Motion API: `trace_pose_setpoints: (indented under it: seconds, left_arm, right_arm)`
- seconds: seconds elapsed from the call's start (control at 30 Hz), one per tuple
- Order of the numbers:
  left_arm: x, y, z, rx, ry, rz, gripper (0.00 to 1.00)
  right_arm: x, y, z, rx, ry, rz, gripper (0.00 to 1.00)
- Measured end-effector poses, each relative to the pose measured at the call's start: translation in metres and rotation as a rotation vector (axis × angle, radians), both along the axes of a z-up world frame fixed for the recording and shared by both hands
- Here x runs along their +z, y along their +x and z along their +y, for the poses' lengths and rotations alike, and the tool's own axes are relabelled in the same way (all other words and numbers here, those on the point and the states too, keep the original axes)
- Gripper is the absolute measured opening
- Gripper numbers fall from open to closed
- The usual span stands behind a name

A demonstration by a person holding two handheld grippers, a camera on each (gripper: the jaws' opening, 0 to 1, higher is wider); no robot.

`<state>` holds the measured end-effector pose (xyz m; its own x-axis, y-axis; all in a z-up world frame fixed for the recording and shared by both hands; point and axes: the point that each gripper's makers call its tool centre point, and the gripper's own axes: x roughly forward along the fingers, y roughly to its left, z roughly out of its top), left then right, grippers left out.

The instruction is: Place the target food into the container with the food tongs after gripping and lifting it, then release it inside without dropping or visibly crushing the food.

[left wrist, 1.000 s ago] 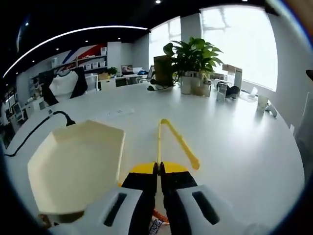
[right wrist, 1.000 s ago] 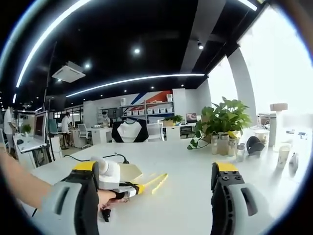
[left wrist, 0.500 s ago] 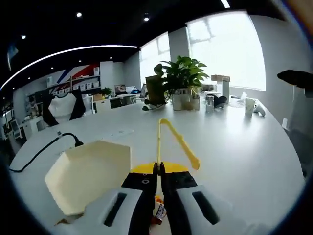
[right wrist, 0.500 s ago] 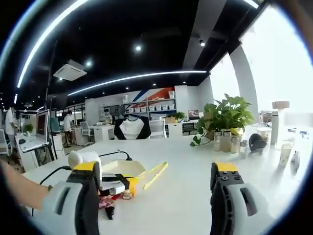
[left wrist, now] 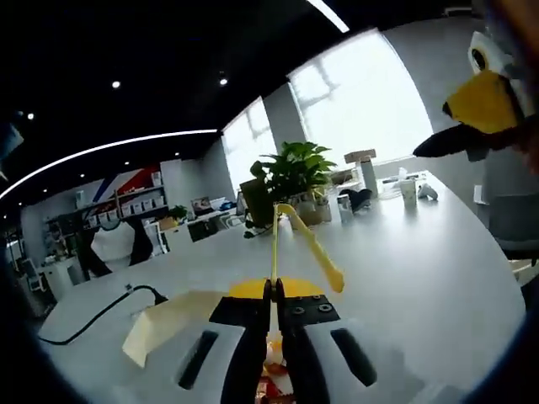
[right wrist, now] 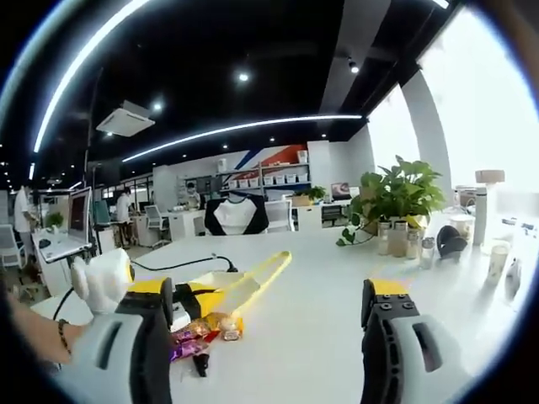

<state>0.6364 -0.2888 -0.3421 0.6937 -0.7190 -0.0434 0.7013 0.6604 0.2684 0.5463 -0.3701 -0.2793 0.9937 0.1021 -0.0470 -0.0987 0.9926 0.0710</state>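
Tongs (left wrist: 290, 231) in raised left gripper (left wrist: 274, 316)

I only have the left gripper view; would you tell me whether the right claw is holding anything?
Observer: No. The right claw is open, with nothing between its jaws.
Operator: Where is the food?
Observer: Wrapped snacks, one in a purple wrapper, lie on the table just beneath the left claw.
Operator: Have the tongs picked any up?
Observer: No. From the side, the tongs slant up off the table and their tips are bare.
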Motion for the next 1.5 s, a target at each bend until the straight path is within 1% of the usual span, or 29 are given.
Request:
trace_pose_setpoints:
  seconds: [0.07,0.13,0.17,0.23,0.27,0.37,0.43,0.47,0.5,0.63,0.7,0.73,0.8,0.83,0.9,0.93,0.97,1.0,1.03,1.07,1.17,1.2,1.23,1.3,1.37,1.4,1.43,1.47,1.5]
  left_arm:
    - [0.005,-0.008,0.001,-0.009,-0.002,-0.028,0.02]
    - [0.008,-0.014,0.003,-0.016,-0.012,-0.048,0.02]
    - [0.012,-0.019,0.003,-0.028,-0.013,-0.079,0.02]
    - [0.015,-0.025,0.003,-0.036,-0.003,-0.108,0.02]
    - [0.015,-0.028,0.004,-0.036,0.002,-0.112,0.02]
    - [0.021,-0.038,0.005,-0.049,-0.028,-0.134,0.02]
    - [0.026,-0.046,0.006,-0.061,-0.002,-0.192,0.02]
    - [0.029,-0.051,0.007,-0.071,-0.018,-0.2,0.02]
    - [0.03,-0.053,0.008,-0.073,-0.03,-0.196,0.02]
    - [0.033,-0.061,0.012,-0.066,-0.025,-0.225,0.02]
    - [0.035,-0.066,0.013,-0.071,-0.043,-0.232,0.02]
    - [0.035,-0.068,0.013,-0.071,-0.04,-0.238,0.02]
    - [0.036,-0.073,0.013,-0.076,0.0,-0.285,0.02]
    - [0.036,-0.075,0.012,-0.081,0.007,-0.293,0.02]
    - [0.034,-0.08,0.01,-0.086,0.048,-0.314,0.02]
    - [0.034,-0.081,0.01,-0.088,0.066,-0.329,0.02]
    - [0.035,-0.084,0.009,-0.1,0.066,-0.336,0.02]
    - [0.035,-0.084,0.009,-0.102,0.066,-0.337,0.02]
    - [0.036,-0.085,0.008,-0.102,0.079,-0.35,0.02]
    - [0.038,-0.085,0.008,-0.102,0.109,-0.381,0.02]
    - [0.038,-0.085,0.009,-0.102,0.117,-0.379,0.02]
    - [0.038,-0.084,0.01,-0.102,0.124,-0.383,0.02]
    - [0.037,-0.084,0.011,-0.104,0.134,-0.389,0.02]
    - [0.037,-0.083,0.014,-0.103,0.159,-0.41,0.02]
    - [0.037,-0.085,0.014,-0.112,0.181,-0.436,0.02]
    - [0.039,-0.087,0.015,-0.112,0.222,-0.482,0.02]
    - [0.039,-0.089,0.014,-0.121,0.243,-0.505,0.02]
    - [0.037,-0.089,0.014,-0.121,0.23,-0.489,0.02]
    - [0.037,-0.089,0.014,-0.121,0.231,-0.487,0.02]
  right_arm:
    - [0.0,0.001,0.0,-0.002,-0.015,0.004,0.92]
    - [0.0,0.002,0.0,-0.004,0.005,0.007,0.92]
    - [0.001,0.002,0.0,-0.004,0.017,0.009,0.91]
    - [0.001,0.003,-0.001,-0.01,0.023,0.012,0.93]
    - [0.001,0.003,-0.001,-0.02,0.025,0.016,0.93]
    - [0.0,0.003,0.006,0.014,0.039,0.023,0.92]
    - [0.0,0.003,0.009,0.02,0.066,0.024,0.92]
    - [-0.002,0.004,0.011,0.021,0.071,0.033,0.92]
    - [-0.003,0.004,0.012,0.021,0.069,0.037,0.92]
    - [-0.011,0.006,0.016,0.021,0.103,0.077,0.89]
    - [-0.013,0.006,0.017,0.026,0.125,0.09,0.87]
    - [-0.013,0.006,0.018,0.026,0.129,0.09,0.87]
    - [-0.013,0.008,0.02,0.03,0.14,0.095,0.86]
    - [-0.014,0.008,0.022,0.034,0.147,0.096,0.85]
    - [-0.01,0.011,0.026,0.049,0.175,0.077,0.84]
    - [-0.011,0.011,0.028,0.052,0.182,0.086,0.83]
    - [-0.015,0.013,0.031,0.056,0.199,0.112,0.81]
    - [-0.017,0.014,0.032,0.056,0.217,0.125,0.79]
    - [-0.018,0.015,0.034,0.06,0.24,0.132,0.77]
    - [-0.019,0.017,0.036,0.065,0.288,0.138,0.75]
    - [-0.024,0.021,0.039,0.064,0.384,0.162,0.69]
    - [-0.025,0.023,0.041,0.071,0.403,0.165,0.66]
    - [-0.027,0.024,0.043,0.076,0.439,0.175,0.63]
    - [-0.029,0.026,0.046,0.08,0.478,0.187,0.59]
    - [-0.033,0.03,0.05,0.088,0.479,0.199,0.56]
    - [-0.035,0.031,0.053,0.095,0.49,0.21,0.56]
    - [-0.037,0.03,0.056,0.104,0.517,0.222,0.55]
    - [-0.036,0.031,0.059,0.113,0.547,0.225,0.53]
    - [-0.035,0.031,0.059,0.114,0.569,0.216,0.51]
